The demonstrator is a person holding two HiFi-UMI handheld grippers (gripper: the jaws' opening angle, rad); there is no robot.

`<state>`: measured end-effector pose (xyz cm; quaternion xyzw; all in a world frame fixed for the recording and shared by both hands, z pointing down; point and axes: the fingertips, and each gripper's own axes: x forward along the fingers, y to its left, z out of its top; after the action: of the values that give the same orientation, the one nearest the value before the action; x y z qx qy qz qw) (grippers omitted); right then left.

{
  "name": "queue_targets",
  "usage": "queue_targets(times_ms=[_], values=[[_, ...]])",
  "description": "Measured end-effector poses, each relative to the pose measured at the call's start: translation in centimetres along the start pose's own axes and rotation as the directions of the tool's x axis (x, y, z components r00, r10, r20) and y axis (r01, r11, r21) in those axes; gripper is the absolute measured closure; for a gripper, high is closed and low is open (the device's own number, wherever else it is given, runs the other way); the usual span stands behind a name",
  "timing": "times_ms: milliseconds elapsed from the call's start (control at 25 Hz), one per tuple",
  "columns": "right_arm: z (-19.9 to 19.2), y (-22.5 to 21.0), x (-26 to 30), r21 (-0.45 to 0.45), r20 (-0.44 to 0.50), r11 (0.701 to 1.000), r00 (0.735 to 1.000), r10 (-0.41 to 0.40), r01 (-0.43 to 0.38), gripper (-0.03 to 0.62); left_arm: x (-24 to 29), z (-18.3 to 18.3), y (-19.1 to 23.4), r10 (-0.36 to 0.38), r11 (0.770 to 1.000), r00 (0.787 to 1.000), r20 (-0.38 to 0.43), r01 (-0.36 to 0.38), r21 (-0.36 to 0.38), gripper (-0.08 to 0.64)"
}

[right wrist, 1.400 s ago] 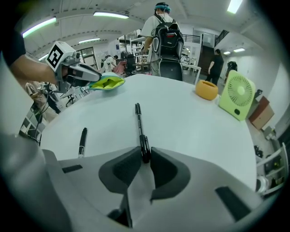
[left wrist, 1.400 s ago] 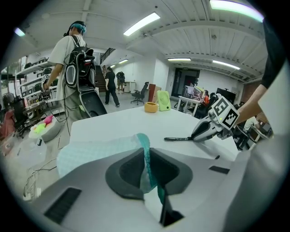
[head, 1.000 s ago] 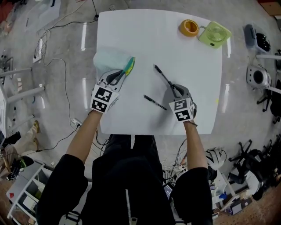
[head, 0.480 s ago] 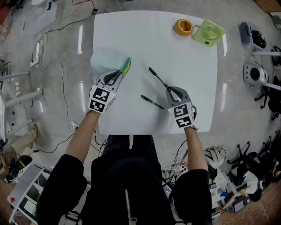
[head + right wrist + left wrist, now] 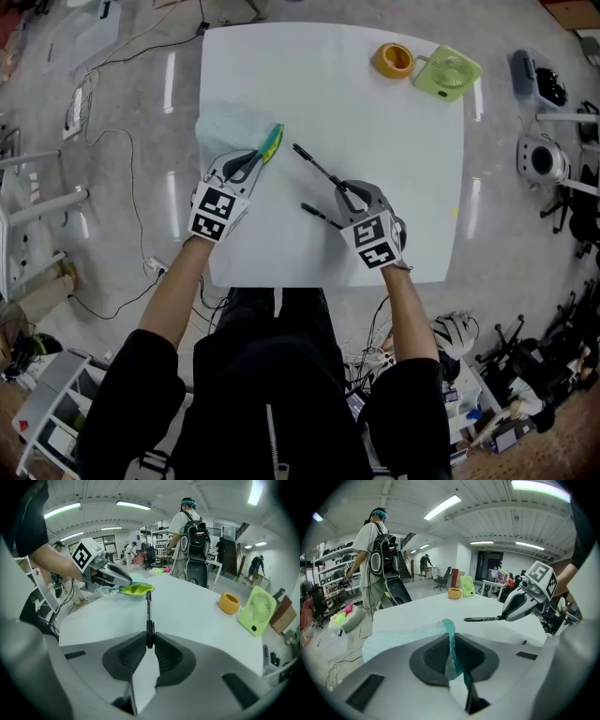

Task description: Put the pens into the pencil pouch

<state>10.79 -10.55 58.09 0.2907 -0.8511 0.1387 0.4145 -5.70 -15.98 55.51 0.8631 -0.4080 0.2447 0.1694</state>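
A pale mint pencil pouch [image 5: 228,128] with a green and yellow mouth edge [image 5: 272,142] lies at the left of the white table [image 5: 375,122]. My left gripper [image 5: 253,161] is shut on that edge; the teal fabric [image 5: 451,641] shows pinched between its pads. My right gripper [image 5: 349,195] is shut on a black pen [image 5: 317,168], held above the table with its tip pointing toward the pouch mouth. In the right gripper view the pen [image 5: 148,616] runs straight out from the jaws toward the pouch [image 5: 133,589]. A second black pen [image 5: 319,215] lies on the table beside the right gripper.
An orange tape roll [image 5: 394,60] and a light green fan [image 5: 446,70] stand at the table's far right corner. Cables and gear lie on the floor around the table. A person with a backpack [image 5: 377,555] stands beyond the table.
My right gripper has lifted the pen and carried it left toward the pouch mouth. The left gripper has kept its hold on the pouch in the same place.
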Motion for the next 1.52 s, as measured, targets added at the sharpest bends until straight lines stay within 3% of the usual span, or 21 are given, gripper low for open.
queue_targets(times_ms=[760,1520], values=[[3.0,2.7,4.2,-0.034,-0.037,0.997,0.997,0.068,-0.069,0.528,-0.3,0.0,-0.9,-0.028,1.0,0.999,0.018,0.028,0.013,0.509],[7.5,3.1,6.7,0.026,0.04,0.994,0.994,0.104,-0.105,0.528,-0.4,0.2,-2.1,-0.083,0.997,0.996,0.036,0.082,0.014,0.509]])
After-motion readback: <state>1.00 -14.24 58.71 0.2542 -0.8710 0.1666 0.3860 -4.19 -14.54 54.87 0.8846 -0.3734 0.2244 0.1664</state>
